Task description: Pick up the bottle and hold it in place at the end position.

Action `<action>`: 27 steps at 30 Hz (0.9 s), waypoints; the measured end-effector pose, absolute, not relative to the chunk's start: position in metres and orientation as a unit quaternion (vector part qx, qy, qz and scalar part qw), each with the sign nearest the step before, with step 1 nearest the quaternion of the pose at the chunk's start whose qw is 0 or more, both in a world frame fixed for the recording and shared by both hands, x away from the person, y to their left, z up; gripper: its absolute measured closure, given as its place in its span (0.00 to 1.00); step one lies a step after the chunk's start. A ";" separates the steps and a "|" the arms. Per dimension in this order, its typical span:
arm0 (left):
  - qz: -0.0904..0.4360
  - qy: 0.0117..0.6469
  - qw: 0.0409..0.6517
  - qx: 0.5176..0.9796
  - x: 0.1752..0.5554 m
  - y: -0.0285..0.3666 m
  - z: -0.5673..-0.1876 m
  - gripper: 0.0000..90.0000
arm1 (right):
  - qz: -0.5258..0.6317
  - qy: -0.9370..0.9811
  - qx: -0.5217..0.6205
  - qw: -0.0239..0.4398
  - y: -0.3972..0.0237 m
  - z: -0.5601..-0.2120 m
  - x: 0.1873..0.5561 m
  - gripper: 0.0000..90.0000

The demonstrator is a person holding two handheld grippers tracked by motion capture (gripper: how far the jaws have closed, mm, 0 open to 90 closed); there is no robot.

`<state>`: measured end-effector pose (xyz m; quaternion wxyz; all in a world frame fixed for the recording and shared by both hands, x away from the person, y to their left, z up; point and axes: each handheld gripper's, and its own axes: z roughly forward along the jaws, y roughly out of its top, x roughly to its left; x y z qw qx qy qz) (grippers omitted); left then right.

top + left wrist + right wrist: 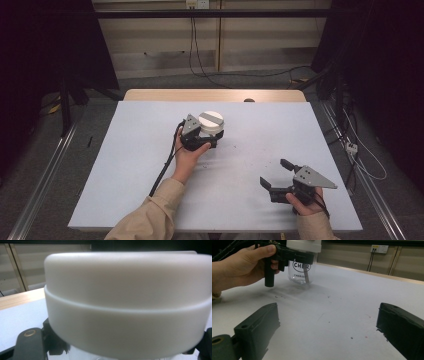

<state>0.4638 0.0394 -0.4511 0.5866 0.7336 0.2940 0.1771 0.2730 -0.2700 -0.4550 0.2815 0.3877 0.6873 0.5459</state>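
- The jar point(211, 126) stands just past the middle of the table point(125, 175); clear glass body, white screw lid point(125, 280).
- Left gripper point(200, 137) is clamped on the jar right under the lid, where the neck is narrow.
- Right gripper point(275, 174), nearer the person and well right of the jar, stands wide with nothing between the jaws.
- Glass looks stiff, slick and breakable, likely light if empty. The ridged lid rim gives a surer hold than the smooth wall.
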 end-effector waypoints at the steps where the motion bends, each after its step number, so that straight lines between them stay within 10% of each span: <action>1: 0.176 0.296 0.587 0.733 0.464 0.039 -0.452 0.21 | 0.546 0.687 0.388 0.281 -0.270 -0.455 0.273 0.04; 27: 0.179 0.282 0.572 0.749 0.461 0.022 -0.460 0.21 | 0.546 0.688 0.387 0.280 -0.270 -0.455 0.273 0.04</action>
